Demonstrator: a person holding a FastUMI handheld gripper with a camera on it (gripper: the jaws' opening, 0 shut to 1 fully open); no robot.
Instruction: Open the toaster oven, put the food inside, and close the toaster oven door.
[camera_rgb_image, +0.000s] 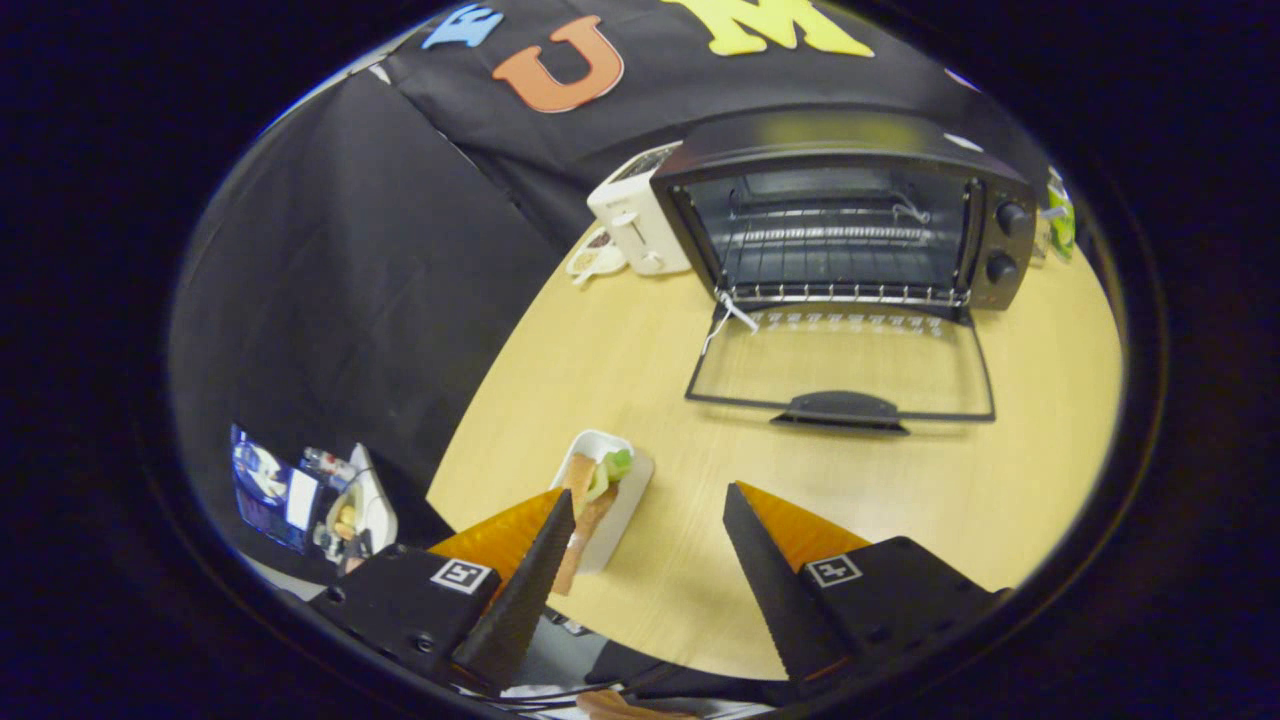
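Observation:
The black toaster oven (850, 210) stands at the far side of the wooden table (1000, 480), its glass door (842, 368) folded down flat toward me, handle nearest. Wire racks show inside the empty cavity. A small white dish (612, 500) holding a hot-dog-like bun with green filling (590, 495) lies near the table's near left edge, just ahead of my left finger, which partly covers it. My gripper (648, 515) is open above the table with nothing between its fingers.
A white pop-up toaster (638, 222) stands left of the oven, a small cup or spoon rest (597, 258) in front of it. A green item (1060, 220) sits right of the oven. Off the table's left edge, clutter (300, 490) lies lower down.

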